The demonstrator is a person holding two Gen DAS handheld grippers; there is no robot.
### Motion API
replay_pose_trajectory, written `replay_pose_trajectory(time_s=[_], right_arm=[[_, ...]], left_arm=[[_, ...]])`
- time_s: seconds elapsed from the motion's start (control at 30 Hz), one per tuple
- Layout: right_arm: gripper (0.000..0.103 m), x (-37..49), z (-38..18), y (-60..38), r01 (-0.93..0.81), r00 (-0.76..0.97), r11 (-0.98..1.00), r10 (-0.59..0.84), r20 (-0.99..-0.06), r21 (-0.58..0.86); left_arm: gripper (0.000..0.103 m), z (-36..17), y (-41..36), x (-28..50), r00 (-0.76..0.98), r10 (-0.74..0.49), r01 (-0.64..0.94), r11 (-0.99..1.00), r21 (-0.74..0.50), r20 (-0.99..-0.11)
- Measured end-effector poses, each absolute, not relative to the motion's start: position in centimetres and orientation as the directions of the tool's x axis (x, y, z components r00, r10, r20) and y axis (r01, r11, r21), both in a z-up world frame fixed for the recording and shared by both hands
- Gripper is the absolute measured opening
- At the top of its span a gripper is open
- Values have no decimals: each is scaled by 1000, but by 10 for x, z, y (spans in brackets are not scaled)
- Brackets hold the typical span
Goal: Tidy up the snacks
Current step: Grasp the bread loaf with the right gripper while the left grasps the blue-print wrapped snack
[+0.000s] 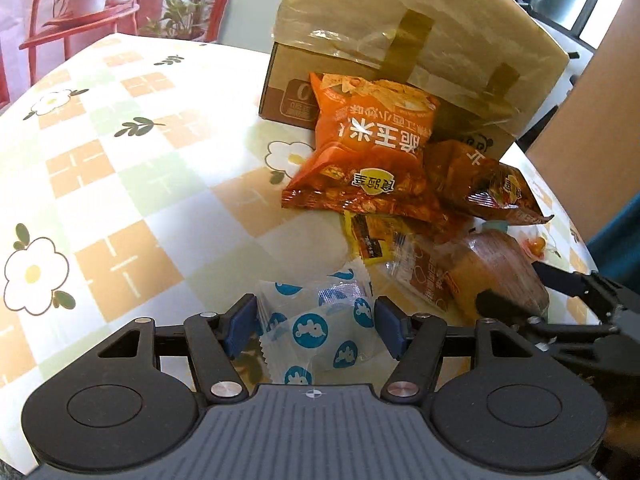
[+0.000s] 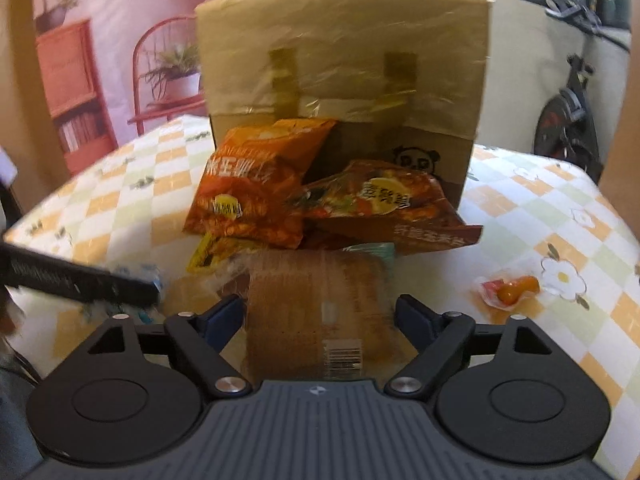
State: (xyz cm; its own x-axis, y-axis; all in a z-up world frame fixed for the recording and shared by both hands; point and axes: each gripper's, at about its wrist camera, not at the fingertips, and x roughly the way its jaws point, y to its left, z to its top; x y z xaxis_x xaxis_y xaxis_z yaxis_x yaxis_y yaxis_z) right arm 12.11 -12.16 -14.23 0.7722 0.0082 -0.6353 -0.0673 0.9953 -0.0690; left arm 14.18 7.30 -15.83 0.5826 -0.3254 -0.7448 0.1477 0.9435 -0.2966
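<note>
My left gripper (image 1: 315, 326) is open, its blue pads on either side of a clear packet printed with blue rabbit dots (image 1: 320, 330) on the table. My right gripper (image 2: 320, 316) is open around a wrapped brown bread loaf (image 2: 316, 312), which also shows in the left wrist view (image 1: 492, 276). Two orange chip bags (image 1: 368, 148) (image 1: 484, 184) lean against a cardboard box (image 1: 400, 40); they also show in the right wrist view (image 2: 256, 184) (image 2: 384, 208). A yellow sachet (image 1: 368, 236) lies under them.
The table has a checked flower-print cloth (image 1: 120, 200). A small orange sweet in a clear wrapper (image 2: 512, 288) lies to the right of the loaf. The box's taped flap (image 2: 344, 52) stands upright. Red plant stands (image 1: 80, 20) are behind the table.
</note>
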Motion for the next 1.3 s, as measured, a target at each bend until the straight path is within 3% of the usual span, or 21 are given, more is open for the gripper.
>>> replay_pose_trajectory(time_s=[0.3,0.97,1.3], right_arm=[[78,111,-164,-126,-99,831,990,29,-555,-96],[75,106,-165,-132,-123,837,992,83,-541,-38],[74,97,-148,-130,-152,791,988,133,-597,19]], left_arm=[[68,-162,74,137,609,-330,165,942,-292,-722],[66,-161,70,126,644,-308,176,950,-257,-700],[62,-156,74,121,658,-323,190,945,-265,-680]])
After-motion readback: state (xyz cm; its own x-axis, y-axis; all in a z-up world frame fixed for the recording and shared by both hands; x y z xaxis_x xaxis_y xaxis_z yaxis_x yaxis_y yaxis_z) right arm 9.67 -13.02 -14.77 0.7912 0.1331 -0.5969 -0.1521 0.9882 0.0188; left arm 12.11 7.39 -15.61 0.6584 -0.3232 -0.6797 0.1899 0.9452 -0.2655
